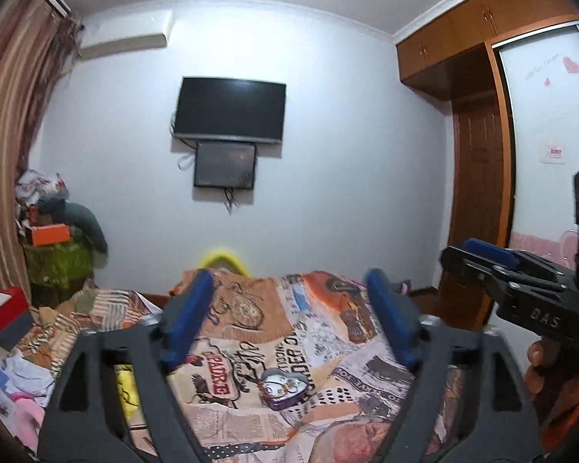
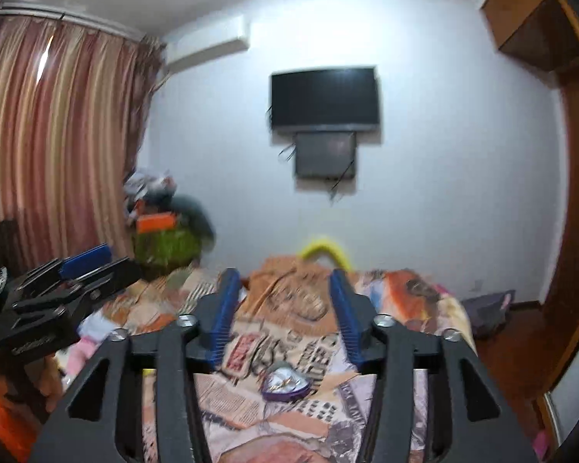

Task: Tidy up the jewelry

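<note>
A small purple heart-shaped jewelry box (image 1: 284, 387) lies open on the patterned bedspread (image 1: 328, 332), with gold pieces on its white lining. My left gripper (image 1: 291, 283) is open and empty, raised above and behind the box. My right gripper (image 2: 285, 281) is open and empty too, held above the box (image 2: 285, 385). Each gripper shows in the other's view: the right one (image 1: 478, 256) at the right edge, the left one (image 2: 96, 260) at the left edge.
A pile of clothes (image 1: 23, 386) lies on the bed's left side. A red box (image 1: 4, 306) and stacked clutter (image 1: 54, 231) stand by the curtain. A TV (image 1: 229, 110) hangs on the far wall. A wooden wardrobe (image 1: 482, 200) stands to the right.
</note>
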The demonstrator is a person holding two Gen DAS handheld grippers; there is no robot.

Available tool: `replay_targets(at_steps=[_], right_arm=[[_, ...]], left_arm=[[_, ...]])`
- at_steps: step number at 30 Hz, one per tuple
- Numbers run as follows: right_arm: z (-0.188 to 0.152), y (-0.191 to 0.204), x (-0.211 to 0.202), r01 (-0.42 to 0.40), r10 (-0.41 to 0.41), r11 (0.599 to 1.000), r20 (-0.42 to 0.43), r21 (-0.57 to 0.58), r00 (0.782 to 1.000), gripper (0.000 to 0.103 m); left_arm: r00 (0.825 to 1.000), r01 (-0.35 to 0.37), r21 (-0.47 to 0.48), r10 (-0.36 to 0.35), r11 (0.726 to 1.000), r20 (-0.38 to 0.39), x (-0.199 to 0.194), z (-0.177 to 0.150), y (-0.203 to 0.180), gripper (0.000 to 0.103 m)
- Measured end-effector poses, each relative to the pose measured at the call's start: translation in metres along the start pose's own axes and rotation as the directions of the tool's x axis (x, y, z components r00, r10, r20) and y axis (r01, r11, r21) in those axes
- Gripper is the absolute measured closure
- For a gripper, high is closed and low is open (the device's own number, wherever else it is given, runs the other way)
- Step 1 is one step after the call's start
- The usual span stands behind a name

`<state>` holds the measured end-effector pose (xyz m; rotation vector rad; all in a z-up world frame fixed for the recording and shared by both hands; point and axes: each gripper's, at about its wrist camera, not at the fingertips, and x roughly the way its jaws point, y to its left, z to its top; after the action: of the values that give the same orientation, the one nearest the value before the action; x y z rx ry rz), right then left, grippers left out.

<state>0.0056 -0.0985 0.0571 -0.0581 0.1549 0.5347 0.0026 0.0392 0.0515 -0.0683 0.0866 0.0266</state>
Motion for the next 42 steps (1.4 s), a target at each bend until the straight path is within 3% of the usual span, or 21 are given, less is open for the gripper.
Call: replay_targets(at_steps=[1,3,7,10,42], right_arm=[[-0.001,0.001,-0.003,0.023,-0.023,1.000,0.017,0.000,1.000,0.042],[-0.004,0.004,-0.006,0.064,-0.064,0.998,0.041,0.001,0.997,0.024],[-0.007,0.010,-0.010,0.139,-0.138,0.990,0.092,-0.002,0.986,0.000],[-0.007,0.012,-0.014,0.175,-0.173,0.984,0.111,-0.012,0.979,0.000],[-0.016,0.007,-0.033,0.139,-0.140,0.990,0.057,0.013,0.989,0.000]], left_arm=[[1.000,-0.017,0.001,0.017,1.000,0.013,-0.004,-0.001,-0.001,0.006],[0.999,-0.037,-0.001,0.037,0.999,0.027,-0.007,-0.004,-0.002,0.001],[0.998,-0.050,-0.034,0.051,0.998,0.022,-0.012,-0.008,0.003,0.001],[0.998,-0.061,-0.047,0.062,0.997,0.016,-0.014,-0.011,0.005,0.001],[0.997,-0.074,-0.018,0.074,0.997,-0.026,-0.002,-0.022,0.000,0.000]])
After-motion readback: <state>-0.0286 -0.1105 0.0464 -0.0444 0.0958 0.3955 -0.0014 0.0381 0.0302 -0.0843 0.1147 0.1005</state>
